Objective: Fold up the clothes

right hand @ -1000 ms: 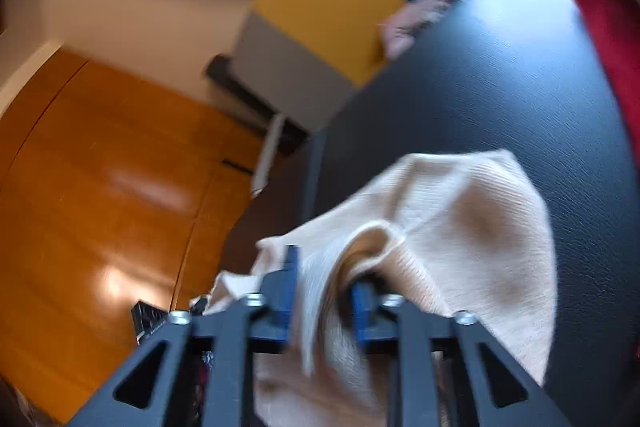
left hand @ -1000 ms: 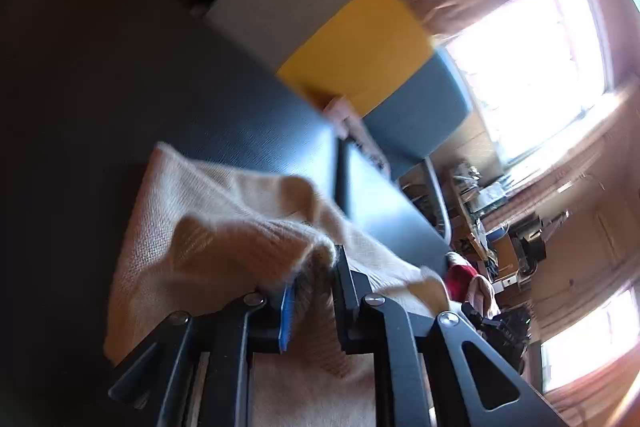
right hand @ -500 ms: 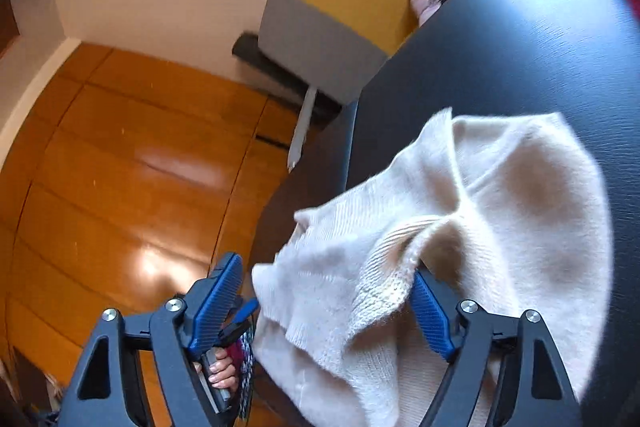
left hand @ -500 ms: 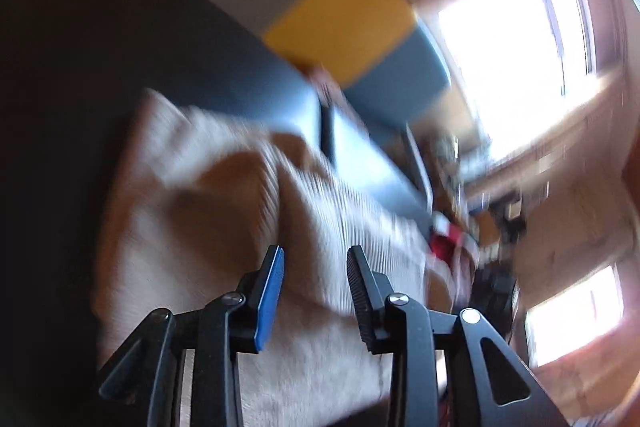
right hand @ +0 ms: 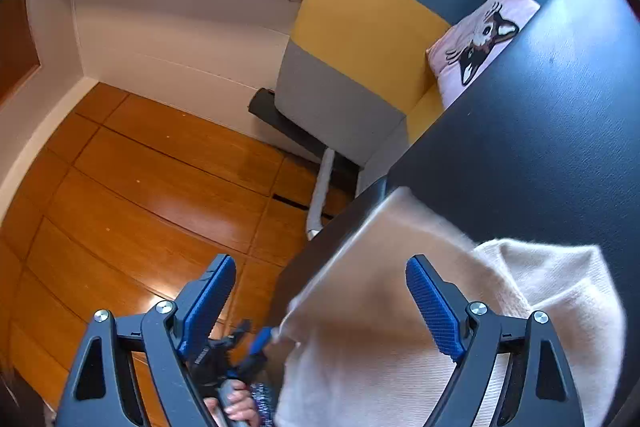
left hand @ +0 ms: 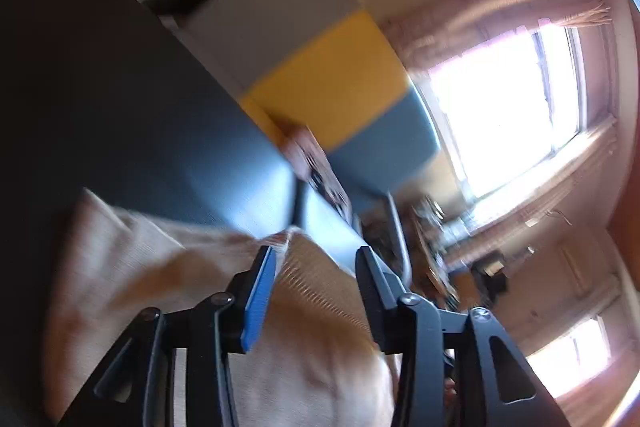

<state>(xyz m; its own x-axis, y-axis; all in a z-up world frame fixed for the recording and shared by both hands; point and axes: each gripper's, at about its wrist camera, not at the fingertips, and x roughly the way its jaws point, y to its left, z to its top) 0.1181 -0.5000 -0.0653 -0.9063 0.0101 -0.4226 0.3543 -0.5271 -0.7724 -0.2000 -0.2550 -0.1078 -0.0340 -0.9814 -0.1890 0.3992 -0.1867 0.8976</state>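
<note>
A cream knit garment (left hand: 132,267) lies crumpled on the dark table (left hand: 100,87). My left gripper (left hand: 316,267) hovers over it with its jaws opening. A ribbed fold lies below the gap and neither pad presses on it. In the right wrist view the same garment (right hand: 532,287) sits at the table's (right hand: 540,107) near corner. My right gripper (right hand: 320,287) has wide jaws that are still opening. A blurred edge of the cloth lies between the pads but is not gripped.
A chair with grey, yellow and blue bands (right hand: 360,47) stands at the table's far side, with a pink picture cushion (right hand: 480,39) on its seat. Wooden floor (right hand: 140,187) lies beyond the table edge. A person's hand (right hand: 234,405) shows low down. A bright window (left hand: 500,107) is behind.
Both grippers were shut on folds of the cream garment and have opened and let go. The cloth has dropped onto the table, and both grippers have drawn back a little.
</note>
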